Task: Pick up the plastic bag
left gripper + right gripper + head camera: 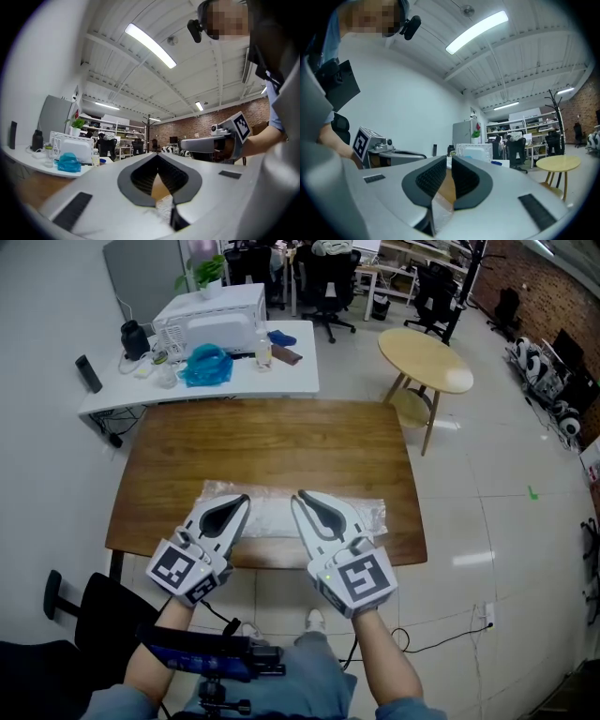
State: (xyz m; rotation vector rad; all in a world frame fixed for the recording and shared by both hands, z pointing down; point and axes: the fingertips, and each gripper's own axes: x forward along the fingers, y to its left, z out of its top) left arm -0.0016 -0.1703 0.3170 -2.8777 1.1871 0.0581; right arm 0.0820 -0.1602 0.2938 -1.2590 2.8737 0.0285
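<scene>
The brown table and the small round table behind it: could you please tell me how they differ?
The brown table is rectangular; the round table is circular. The brown table is dark and looks larger; the round table is pale. The brown table carries the plastic bag; the round table carries no bag. Both have wooden-looking tops.

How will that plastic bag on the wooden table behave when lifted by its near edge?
The bag lies flat and crinkled, so it will probably droop limply. It looks thin, with nothing bulky inside, so it is likely very light. Its shiny film may be slippery.
</scene>
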